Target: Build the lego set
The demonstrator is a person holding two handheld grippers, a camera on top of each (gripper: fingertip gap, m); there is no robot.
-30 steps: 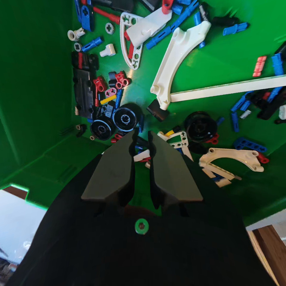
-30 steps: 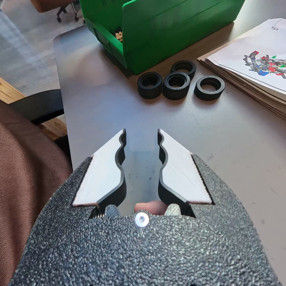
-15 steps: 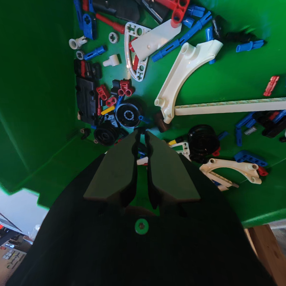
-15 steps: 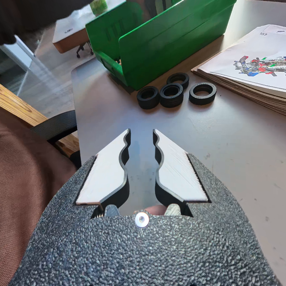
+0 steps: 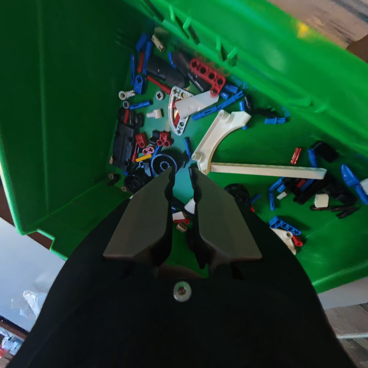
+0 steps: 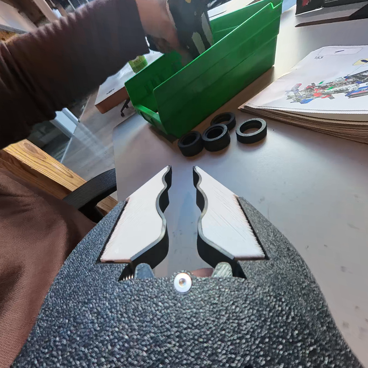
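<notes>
My left gripper [image 5: 181, 170] is open and empty, inside the green bin [image 5: 59, 99] above its floor of loose Lego pieces. Its tips hover just right of a black wheel hub [image 5: 163, 164]. A white curved panel [image 5: 215, 139] and a long white beam [image 5: 268, 171] lie beyond to the right. Another black wheel [image 5: 238, 192] lies right of the fingers. My right gripper [image 6: 181, 168] is open and empty above the grey table [image 6: 278, 199]. In the right wrist view, the left gripper [image 6: 197, 33] reaches into the bin [image 6: 209, 89].
Several black tyres [image 6: 216, 137] lie on the table in front of the bin. An open instruction booklet [image 6: 318, 89] lies at the right. A brown sleeve [image 6: 69, 55] crosses the upper left. A wooden edge [image 6: 39, 165] and a black chair arm [image 6: 89, 191] are at the left. Some 35 cm of space lies between my two pairs of fingers. To reach the black wheel [image 5: 238, 192] in a straight line is about 6 cm for my left fingers, about 30 cm for my right.
My left gripper has drawn back from the bin floor and its jaws have opened wider than half a second ago. The sleeve and left gripper have come into the right wrist view.
</notes>
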